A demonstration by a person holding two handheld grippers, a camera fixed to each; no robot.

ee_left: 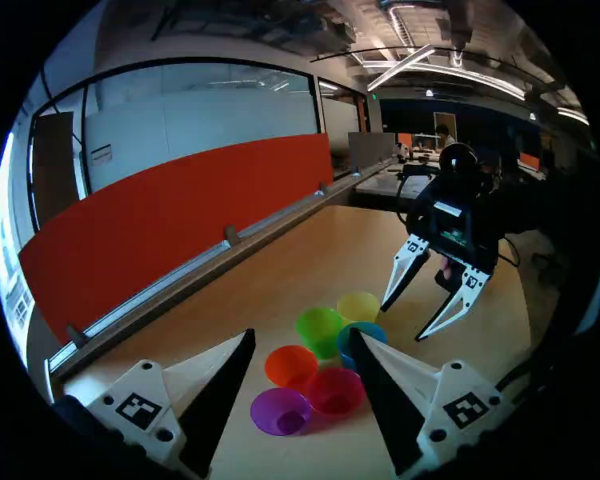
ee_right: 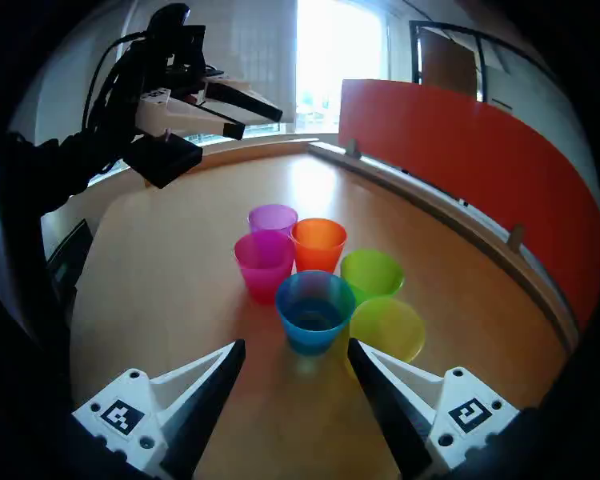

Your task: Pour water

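Wooden table (ee_left: pixel 316 248), orange divider panel (ee_left: pixel 180 216) along its edge — glass wall (ee_left: pixel 204 104), ceiling light strips (ee_left: pixel 400 68), window (ee_right: pixel 332 64)

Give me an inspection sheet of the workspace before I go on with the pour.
Surface: wooden table, bare apart from the cups.
Job's things: purple cup, pink cup, orange cup, green cup, blue cup, yellow cup, clustered upright; blue cup seems to hold liquid.
Clutter: nothing seen.
Grippers: left gripper open, raised above the table; right gripper open, facing the blue cup; neither holds anything.
Cables: black cables on the left gripper's rig.
Surroundings: orange partition along the table's edge, bright window, open office beyond.
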